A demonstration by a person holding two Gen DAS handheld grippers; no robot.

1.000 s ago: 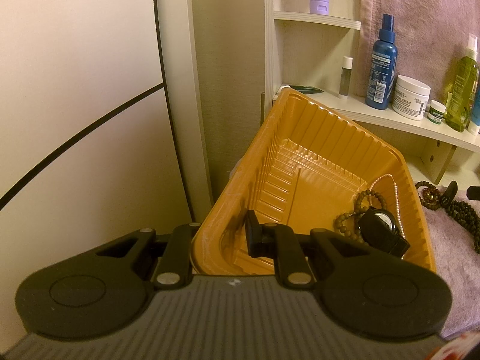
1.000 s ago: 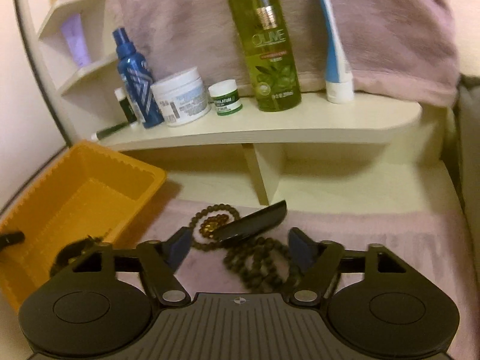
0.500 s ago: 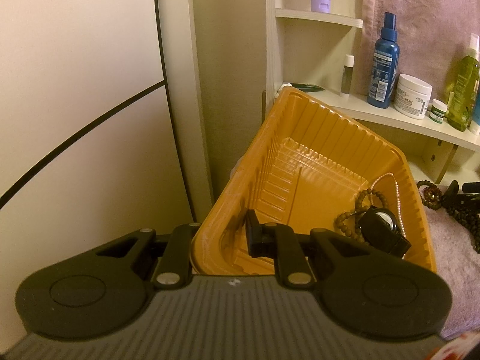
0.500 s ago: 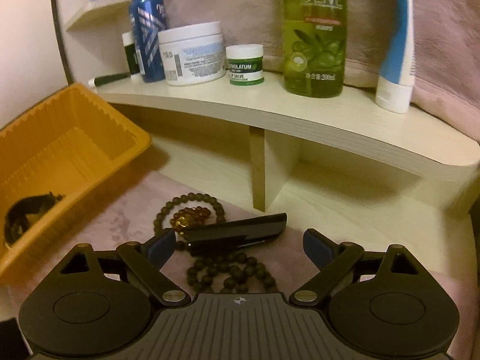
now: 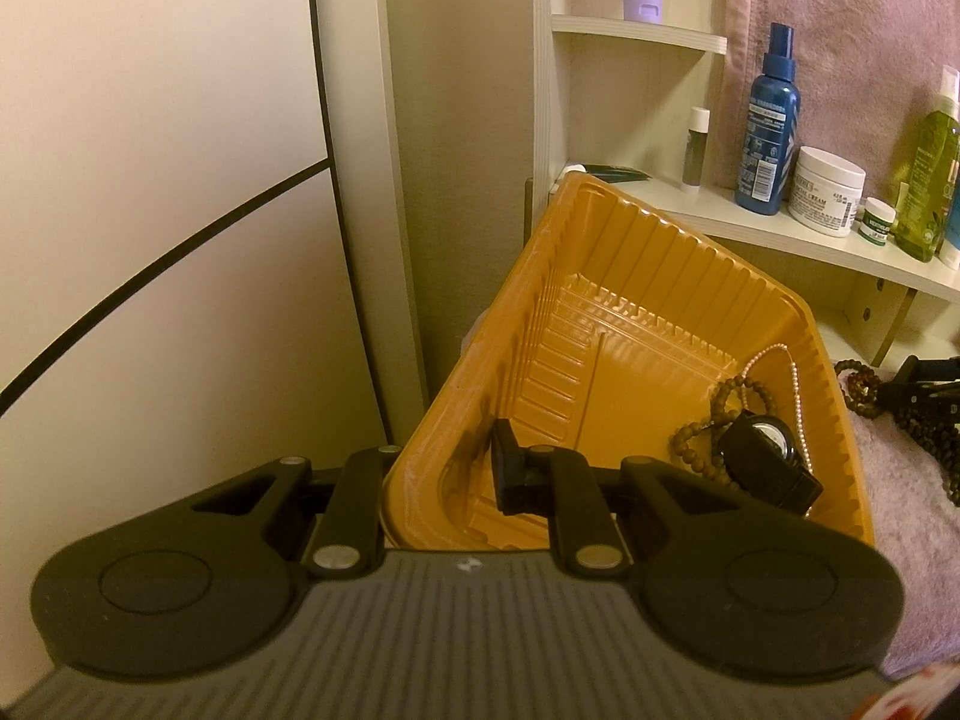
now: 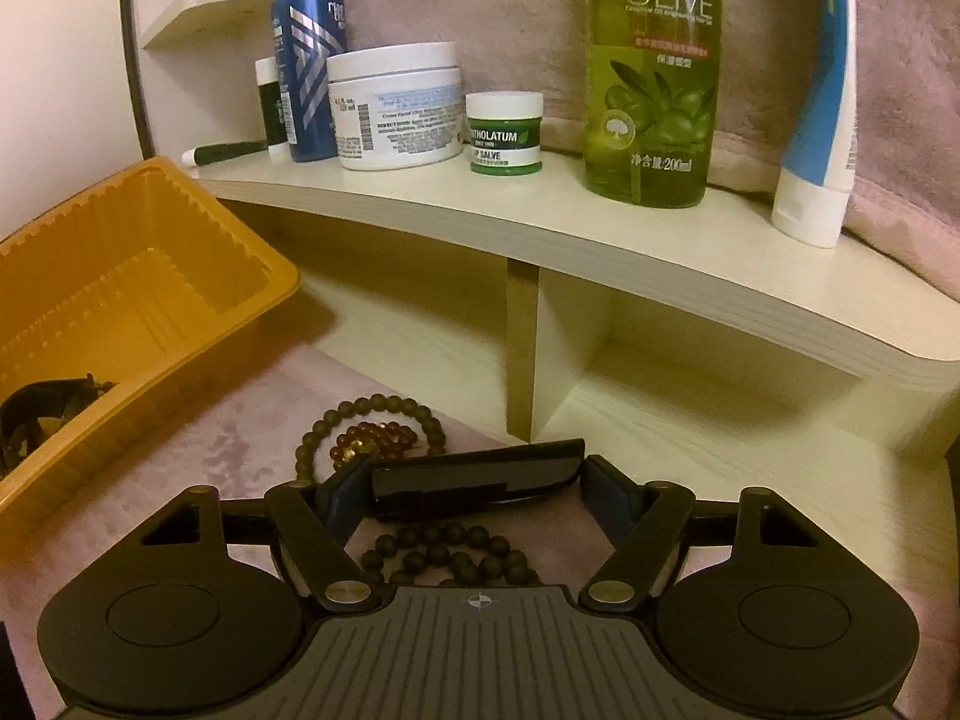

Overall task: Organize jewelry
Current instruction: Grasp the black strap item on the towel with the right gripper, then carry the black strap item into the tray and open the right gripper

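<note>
Mauve cloth (image 6: 198, 468) underlies right gripper (image 6: 474, 483), apparently touching black bar (image 6: 480, 474).

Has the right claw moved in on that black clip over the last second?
Yes. The right claw went forward and down toward the shelf divider; its fingers now flank the black clip.

A pinkish plush cloth (image 6: 198, 468) is spread over the low surface, and the orange tray (image 6: 264, 294), a dark bead bracelet (image 6: 372, 408), an amber bead bracelet (image 6: 372, 441), a black clip-like piece (image 6: 480, 471) and a dark bead strand (image 6: 456, 558) are laid on it. On the curved shelf (image 6: 540, 228) behind, a blue spray bottle (image 6: 306, 60), a white cream jar (image 6: 396, 114), a small green-labelled pot (image 6: 505, 132), an olive bottle (image 6: 657, 78) and a blue-and-white tube (image 6: 822, 120) are stood.
</note>
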